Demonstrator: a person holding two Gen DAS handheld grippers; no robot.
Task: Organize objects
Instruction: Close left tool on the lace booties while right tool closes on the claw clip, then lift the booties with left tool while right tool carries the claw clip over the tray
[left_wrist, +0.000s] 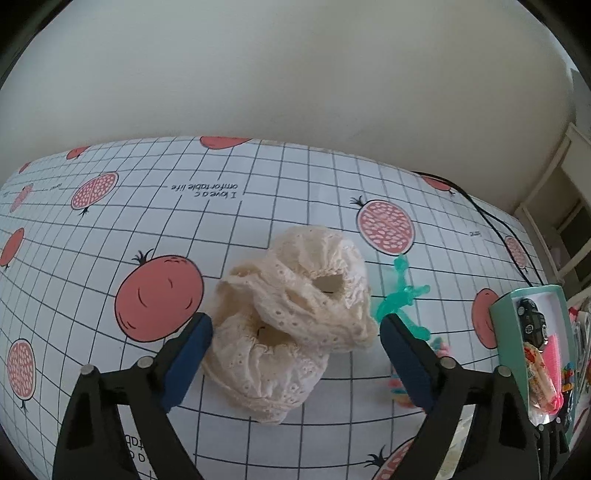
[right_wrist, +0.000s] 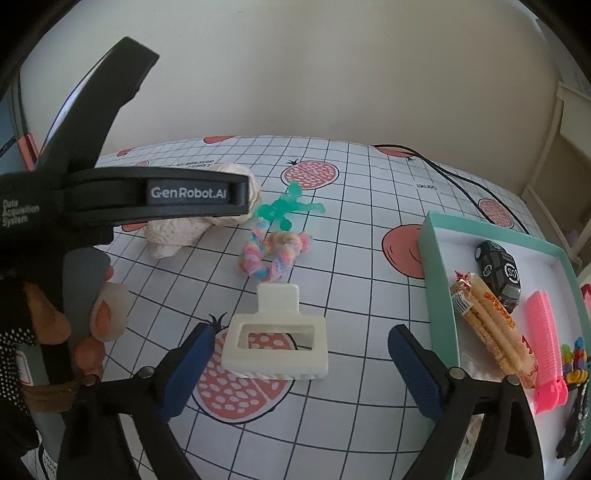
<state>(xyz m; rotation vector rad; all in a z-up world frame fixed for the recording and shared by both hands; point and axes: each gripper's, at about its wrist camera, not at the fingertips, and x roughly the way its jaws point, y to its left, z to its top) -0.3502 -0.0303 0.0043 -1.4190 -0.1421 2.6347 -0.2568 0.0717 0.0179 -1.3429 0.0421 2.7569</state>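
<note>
2 cream eyelet-lace booties (left_wrist: 291, 325), ruffled, touching

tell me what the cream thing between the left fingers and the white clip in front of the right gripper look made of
Cream lace fabric: soft woven cloth, likely cotton, matte, with eyelet holes and gathered ruffles. White hair clip: rigid plastic by the look, matte to slightly satin, with crisp moulded edges and a rectangular cut-out; resin cannot be ruled out.
</note>
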